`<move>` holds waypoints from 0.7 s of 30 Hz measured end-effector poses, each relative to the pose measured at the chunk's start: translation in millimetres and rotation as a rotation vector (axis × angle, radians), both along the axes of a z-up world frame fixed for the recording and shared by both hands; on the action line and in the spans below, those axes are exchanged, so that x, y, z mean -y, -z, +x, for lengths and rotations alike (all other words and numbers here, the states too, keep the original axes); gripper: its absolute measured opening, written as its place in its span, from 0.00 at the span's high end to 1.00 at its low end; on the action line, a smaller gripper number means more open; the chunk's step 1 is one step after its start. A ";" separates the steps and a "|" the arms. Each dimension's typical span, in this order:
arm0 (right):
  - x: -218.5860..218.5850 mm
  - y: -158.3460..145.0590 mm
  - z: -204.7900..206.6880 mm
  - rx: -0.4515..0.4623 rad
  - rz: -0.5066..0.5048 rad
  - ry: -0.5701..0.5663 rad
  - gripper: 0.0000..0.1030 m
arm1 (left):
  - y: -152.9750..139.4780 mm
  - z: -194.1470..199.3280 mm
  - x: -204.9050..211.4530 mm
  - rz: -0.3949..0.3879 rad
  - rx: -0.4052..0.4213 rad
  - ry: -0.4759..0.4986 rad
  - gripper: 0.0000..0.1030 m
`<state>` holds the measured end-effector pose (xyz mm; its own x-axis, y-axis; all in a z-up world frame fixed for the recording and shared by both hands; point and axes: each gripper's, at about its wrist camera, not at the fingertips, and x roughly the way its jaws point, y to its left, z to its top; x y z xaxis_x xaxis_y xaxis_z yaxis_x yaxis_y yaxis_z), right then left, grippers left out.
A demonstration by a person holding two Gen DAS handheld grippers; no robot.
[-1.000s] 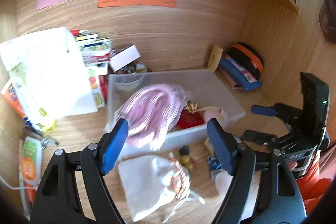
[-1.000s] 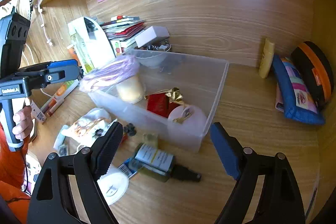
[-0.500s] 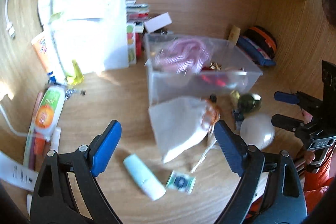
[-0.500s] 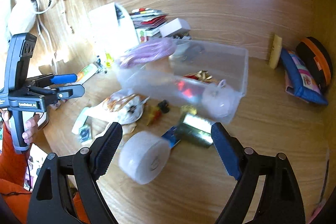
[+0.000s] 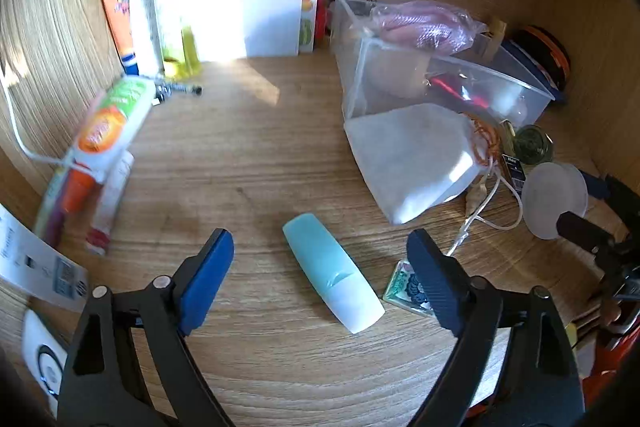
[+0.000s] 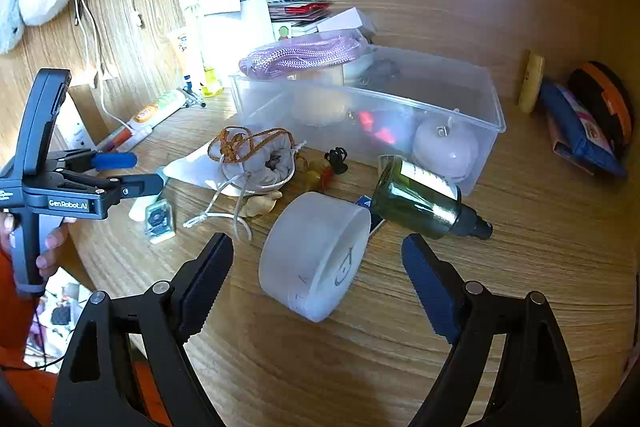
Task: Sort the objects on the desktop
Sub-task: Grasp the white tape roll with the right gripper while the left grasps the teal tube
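**Two grippers drop onto fresh targets**

Two items now sit framed: pale blue tube [image 5: 333, 277] between the left gripper [image 5: 320, 277]'s closing, not-yet-touching fingers; frosted jar [image 6: 314, 257] between the right gripper [image 6: 318, 277]'s spread fingers. Clear bin [image 6: 494, 107], at one o'clock, receded.

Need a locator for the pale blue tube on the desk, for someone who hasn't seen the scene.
Start at the clear plastic bin on the wooden desk. Nearer the camera than the white cloth pouch lies the tube, alone. It is the only smooth pale-blue capsule shape with a whitish end.
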<state>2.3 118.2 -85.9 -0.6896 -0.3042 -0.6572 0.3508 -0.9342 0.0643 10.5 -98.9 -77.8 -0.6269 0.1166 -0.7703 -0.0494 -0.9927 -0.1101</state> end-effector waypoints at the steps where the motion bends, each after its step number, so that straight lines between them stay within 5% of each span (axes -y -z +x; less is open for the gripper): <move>1: 2.0 1.7 -0.1 -0.001 0.000 0.003 0.19 | 1.4 0.3 -0.7 0.001 0.004 0.001 0.28; 5: 5.2 6.4 -2.6 0.011 -0.003 0.015 0.25 | 5.2 2.0 -5.6 -0.001 0.012 0.007 0.40; 7: 6.6 8.3 -3.8 0.020 0.004 0.013 0.40 | 7.1 3.0 -7.2 -0.008 0.016 0.013 0.48; 16: -2.2 13.7 -4.1 0.038 0.001 0.008 0.73 | 7.4 8.8 -0.7 -0.029 0.004 0.005 0.71; 21: -7.1 14.7 -4.6 0.027 -0.013 0.012 0.73 | 8.1 4.2 4.5 -0.036 -0.013 -0.021 0.76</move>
<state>-2.2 125.4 -100.6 -0.6752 -0.3043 -0.6719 0.3373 -0.9375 0.0856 14.6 -103.4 -86.0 -0.6387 0.0755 -0.7657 -0.0294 -0.9968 -0.0738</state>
